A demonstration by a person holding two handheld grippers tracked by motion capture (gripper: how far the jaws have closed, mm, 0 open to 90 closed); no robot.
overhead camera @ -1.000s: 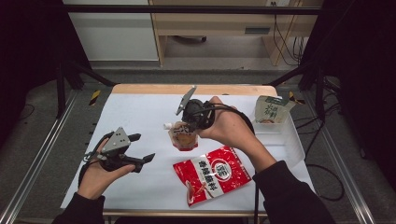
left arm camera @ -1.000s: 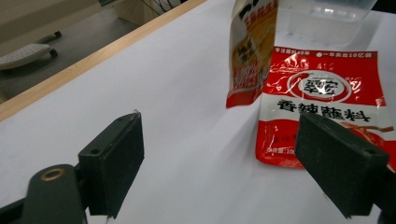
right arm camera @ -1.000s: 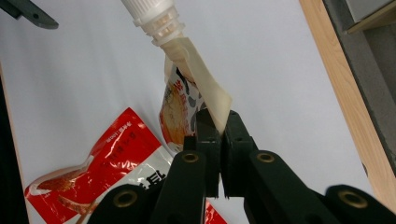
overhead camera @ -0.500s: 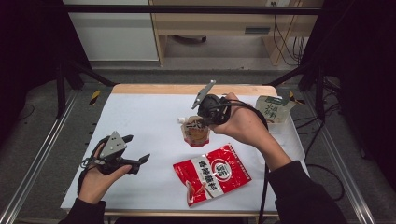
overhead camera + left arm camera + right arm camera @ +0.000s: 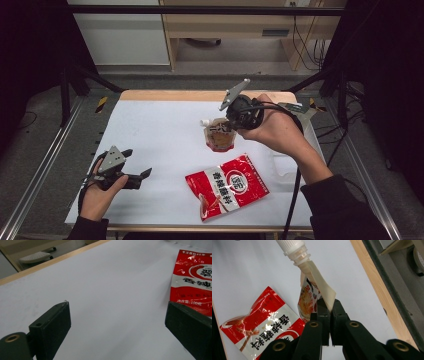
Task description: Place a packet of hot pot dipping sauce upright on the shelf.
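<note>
My right gripper [image 5: 231,128] is shut on the top edge of a small spouted pouch [image 5: 218,136], which hangs above the white table top [image 5: 150,130] at centre right. In the right gripper view the pads [image 5: 329,307] pinch the pouch's flat seam [image 5: 324,293] just below its white screw cap [image 5: 292,247]. A red snack packet [image 5: 227,186] lies flat near the front edge, also in view as the red packet [image 5: 265,320]. My left gripper [image 5: 136,163] hovers low at front left; its jaws have just been opening and hold nothing. Its view shows the wide gap [image 5: 117,310] and the red packet [image 5: 192,277].
A carton [image 5: 301,109] stands at the back right, mostly behind the right hand. A clear plastic piece [image 5: 286,167] lies by the right edge. A wooden strip [image 5: 165,95] borders the table's far side, with metal rails [image 5: 45,165] along the sides.
The right gripper has carried the pouch to the right and upward, away from the red packet. The left hand has dropped toward the front left corner, and its jaws stand wider.
</note>
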